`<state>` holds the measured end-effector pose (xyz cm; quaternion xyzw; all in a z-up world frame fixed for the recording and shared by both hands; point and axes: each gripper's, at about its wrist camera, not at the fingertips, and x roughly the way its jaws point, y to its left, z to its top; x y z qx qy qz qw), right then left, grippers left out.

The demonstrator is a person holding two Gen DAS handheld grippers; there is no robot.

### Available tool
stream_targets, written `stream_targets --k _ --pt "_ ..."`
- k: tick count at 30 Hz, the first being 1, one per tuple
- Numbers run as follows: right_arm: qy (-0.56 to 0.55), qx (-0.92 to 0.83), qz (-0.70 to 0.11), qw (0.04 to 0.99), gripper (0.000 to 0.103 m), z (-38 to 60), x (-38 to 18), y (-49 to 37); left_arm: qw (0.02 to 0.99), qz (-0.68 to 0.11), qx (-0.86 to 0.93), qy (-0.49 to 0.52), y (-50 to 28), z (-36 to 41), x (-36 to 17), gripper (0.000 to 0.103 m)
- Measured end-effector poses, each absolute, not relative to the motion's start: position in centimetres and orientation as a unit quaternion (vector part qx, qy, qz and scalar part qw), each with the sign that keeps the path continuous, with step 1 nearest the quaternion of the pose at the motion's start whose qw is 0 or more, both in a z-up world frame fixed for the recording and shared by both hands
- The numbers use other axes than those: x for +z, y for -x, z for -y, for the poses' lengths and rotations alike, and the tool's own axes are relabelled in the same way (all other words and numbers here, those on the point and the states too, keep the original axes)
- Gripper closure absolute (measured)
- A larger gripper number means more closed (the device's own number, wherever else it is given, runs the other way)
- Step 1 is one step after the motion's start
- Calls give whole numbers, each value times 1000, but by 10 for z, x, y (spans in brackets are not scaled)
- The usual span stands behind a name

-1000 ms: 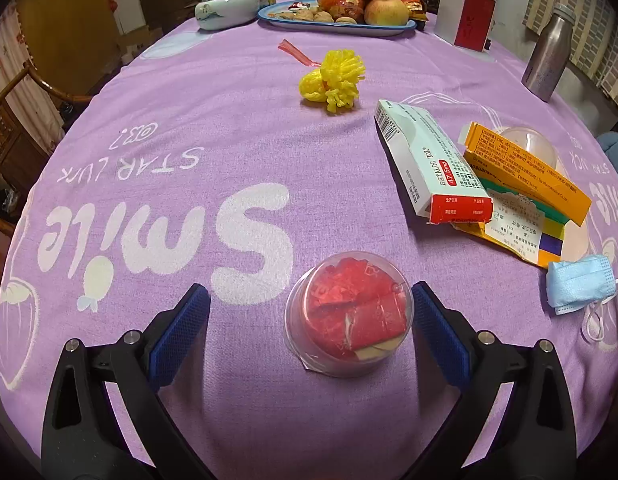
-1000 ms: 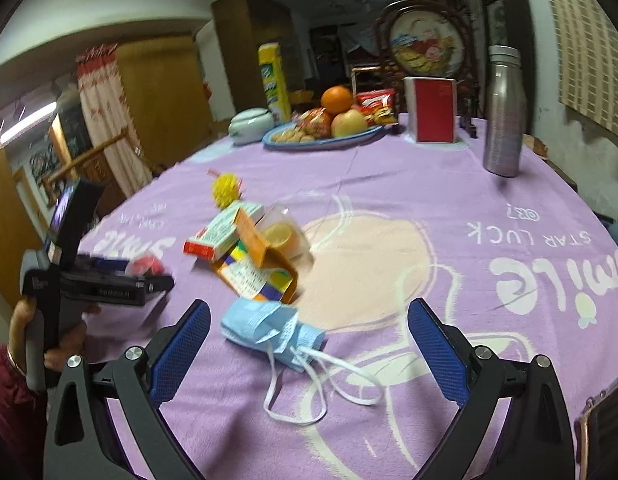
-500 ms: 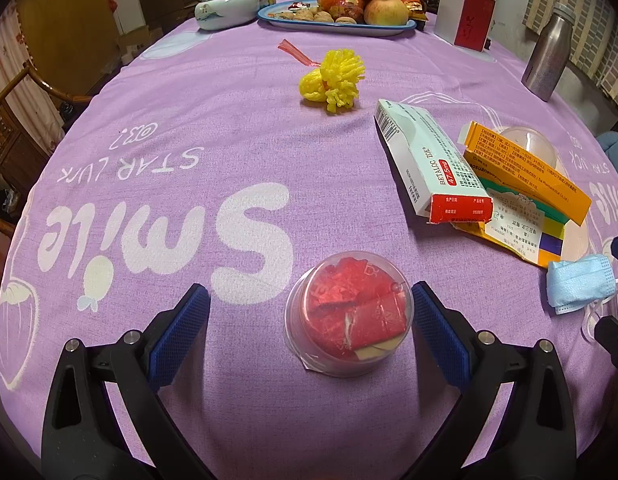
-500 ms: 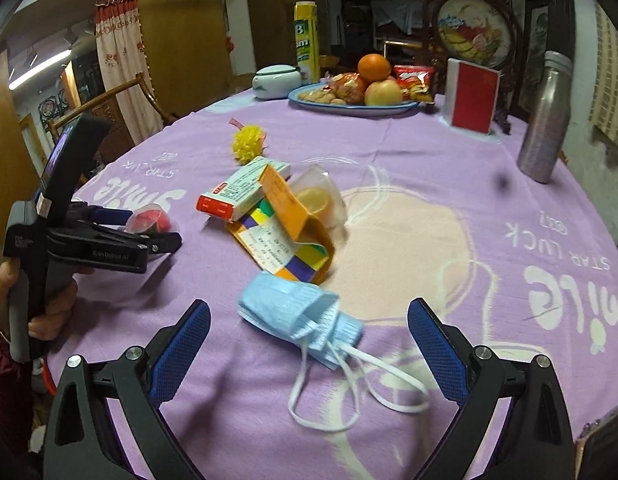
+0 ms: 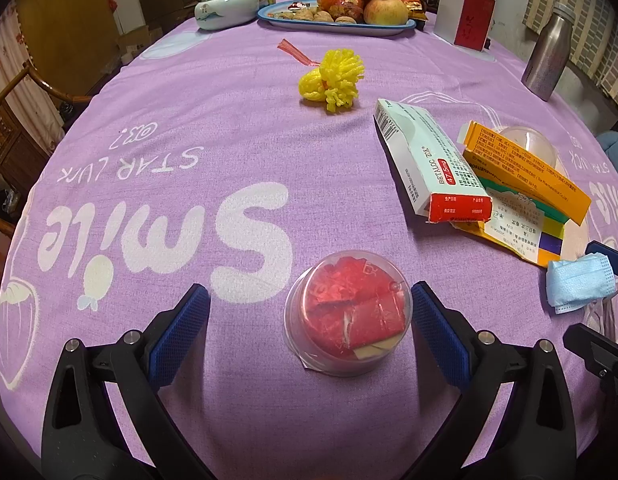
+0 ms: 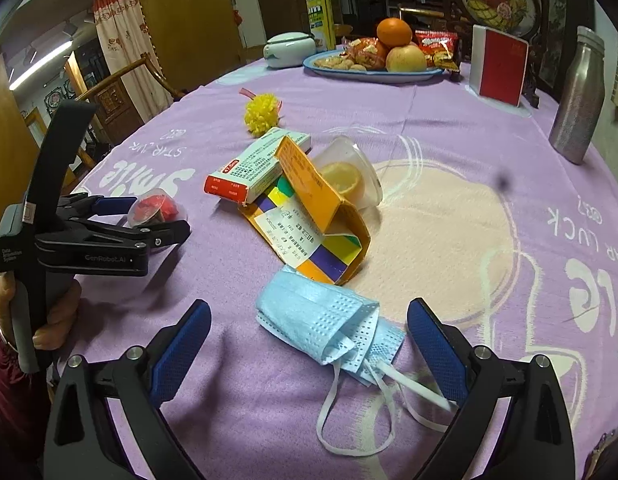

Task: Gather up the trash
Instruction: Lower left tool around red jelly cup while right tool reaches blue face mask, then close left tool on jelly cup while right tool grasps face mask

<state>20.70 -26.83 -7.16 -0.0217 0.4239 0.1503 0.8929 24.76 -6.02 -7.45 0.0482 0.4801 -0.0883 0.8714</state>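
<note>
While the left gripper point(image 5: 309, 336) stood with its blue pads wide apart, a small clear plastic cup with red scraps inside point(image 5: 349, 314) lay on the purple tablecloth point(image 5: 229, 120) between them, closer to the right pad, and I could not tell whether that pad touched it. The right gripper point(image 6: 309, 340) was also wide, though its jaws had just been closing a little, and a crumpled light blue face mask point(image 6: 329, 320) lay between the pads without being pressed by them. The white ear loops of the mask trailed toward the right finger. Just behind the mask was a flattened orange and yellow cardboard box point(image 6: 321, 220), with a white and red medicine box point(image 6: 257, 164) leaning on it and a clear cup holding a lemon piece point(image 6: 349, 176) beside it. A yellow pompom point(image 6: 263, 114) lay farther back. A hand point(image 6: 49, 316) held the left gripper's handle.
</note>
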Motion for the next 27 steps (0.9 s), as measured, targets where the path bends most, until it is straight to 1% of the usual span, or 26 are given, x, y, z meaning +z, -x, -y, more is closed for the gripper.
stream_targets --k 1,2,3,4,8,10,11,13,14,16,17,18,23,27 --pt "18 153 -428 891 14 269 -73 -209 871 -480 -88 -48 -248 60 -74 7" --pt "17 154 -436 887 24 268 -75 -212 871 -480 -89 -48 -248 60 -74 7" --pt "16 155 -441 884 29 268 -77 -214 871 -480 -88 -48 -247 61 -74 7" --pt "17 153 -443 883 30 267 -78 -214 871 -480 -88 -48 -248 60 -74 7" --pt "8 157 -435 887 40 269 -77 -209 872 -477 -97 -44 -246 60 -73 7" --pt "-1 160 -431 888 49 272 -76 -208 878 -464 -113 -37 -242 60 -70 17" --pt "-2 160 -432 887 54 272 -77 -208 879 -460 -120 -35 -240 60 -68 21" --pt "-1 163 -430 888 55 271 -76 -207 879 -454 -140 -30 -236 61 -67 35" --pt "0 165 -429 888 56 271 -76 -207 879 -452 -147 -27 -235 61 -66 38" --pt "3 167 -424 890 58 269 -75 -205 882 -446 -153 -21 -233 60 -64 50" --pt "3 171 -419 892 63 269 -74 -204 883 -442 -157 -17 -231 59 -62 50" --pt "1 176 -412 894 64 270 -72 -201 887 -433 -162 -11 -228 57 -59 50" --pt "-5 176 -373 911 65 272 -61 -189 893 -416 -173 20 -216 48 -49 50" --pt "-24 191 -362 912 65 271 -55 -183 905 -395 -159 10 -195 36 -31 50"
